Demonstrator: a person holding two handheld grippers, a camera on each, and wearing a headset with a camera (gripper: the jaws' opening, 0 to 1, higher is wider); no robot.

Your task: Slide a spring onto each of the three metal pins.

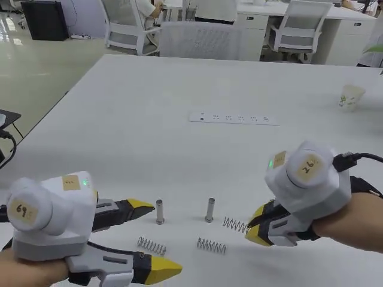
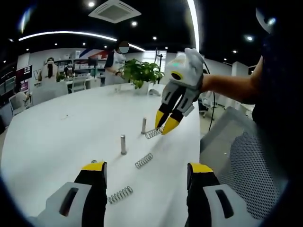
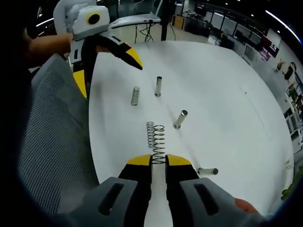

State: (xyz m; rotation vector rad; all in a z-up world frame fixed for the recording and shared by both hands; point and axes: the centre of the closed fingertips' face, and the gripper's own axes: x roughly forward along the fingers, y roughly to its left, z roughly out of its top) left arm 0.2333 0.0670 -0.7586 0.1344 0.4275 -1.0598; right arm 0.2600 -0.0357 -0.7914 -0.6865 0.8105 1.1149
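Clamping one spring (image 3: 158, 139), the right gripper (image 3: 158, 160) hovers; left gripper (image 2: 147, 166) gapes; pins (image 3: 180, 119) at one o'clock, all three bare.

- The left pin (image 1: 160, 211) and the middle pin (image 1: 210, 210), short grey metal cylinders, stand upright and apart on the white worktop (image 1: 179, 89).
- The third pin (image 3: 207, 171) sits just beside the right hand-held gripper (image 3: 159, 160).
- The left spring (image 1: 151, 246) and the middle spring (image 1: 212, 246) lie flat in front of the pins.
- The third spring (image 3: 158, 142) lies with one end pinched between that hand-held gripper's jaws.
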